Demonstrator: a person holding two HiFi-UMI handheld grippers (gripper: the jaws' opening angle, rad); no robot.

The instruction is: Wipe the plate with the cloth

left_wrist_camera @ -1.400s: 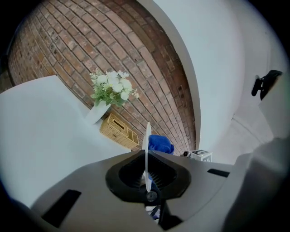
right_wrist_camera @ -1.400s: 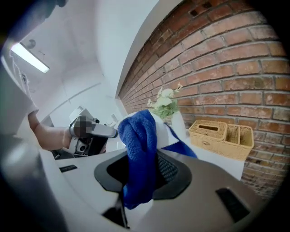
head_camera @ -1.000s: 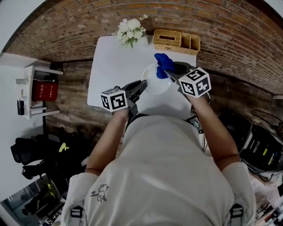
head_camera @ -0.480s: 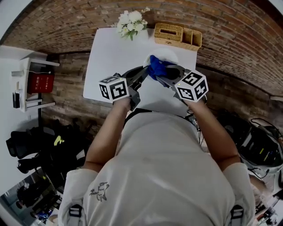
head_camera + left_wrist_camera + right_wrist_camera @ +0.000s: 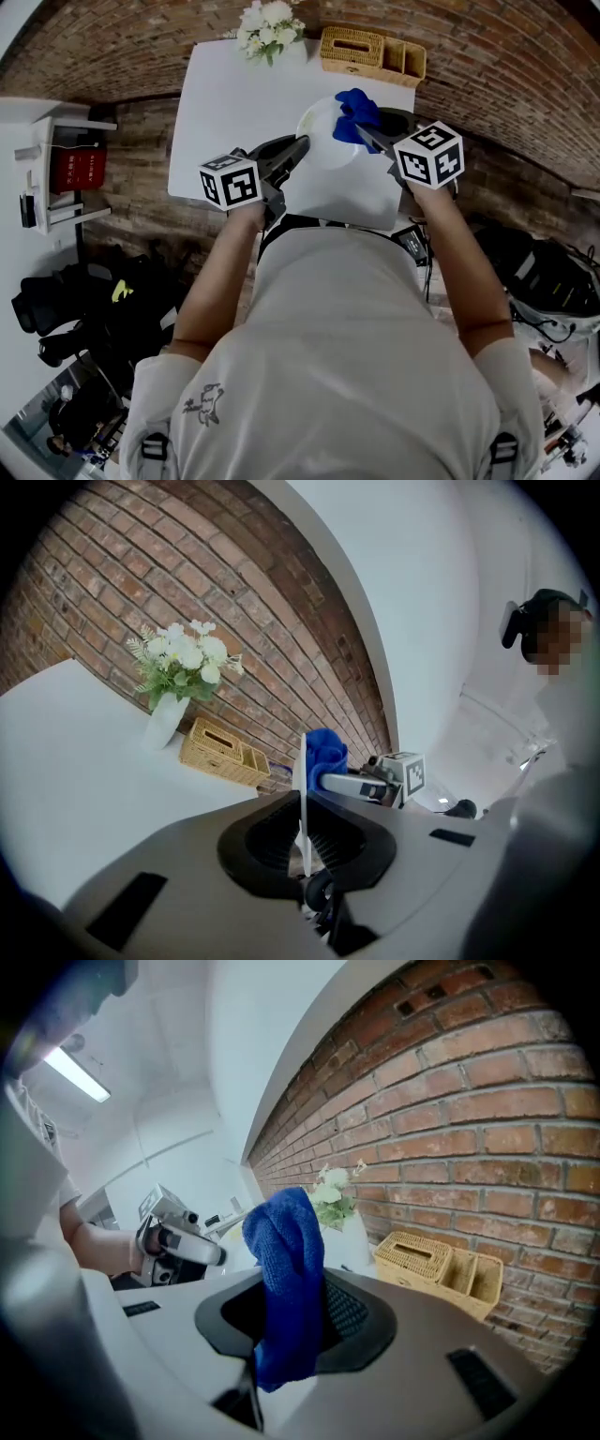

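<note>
A white plate [image 5: 319, 138] is held off the table, its near-left rim clamped in my left gripper [image 5: 298, 147], which is shut on it. In the left gripper view the plate [image 5: 302, 780] runs edge-on between the jaws of that left gripper [image 5: 303, 834]. A blue cloth [image 5: 354, 117] lies against the plate's right side, pinched in my right gripper [image 5: 367, 133]. The right gripper view shows the cloth [image 5: 286, 1279] bunched and hanging out of the shut right gripper [image 5: 291, 1321], with the left gripper [image 5: 173, 1238] beyond it.
The white table [image 5: 234, 94] carries a vase of white flowers [image 5: 262, 23] and a wicker basket [image 5: 370, 52] at its far edge. A brick floor surrounds it. A white shelf [image 5: 56, 178] stands at the left, bags and cables at both sides.
The cloth swept left across the plate half a second ago and is now back at the plate's right side. The left gripper kept its hold on the rim.
</note>
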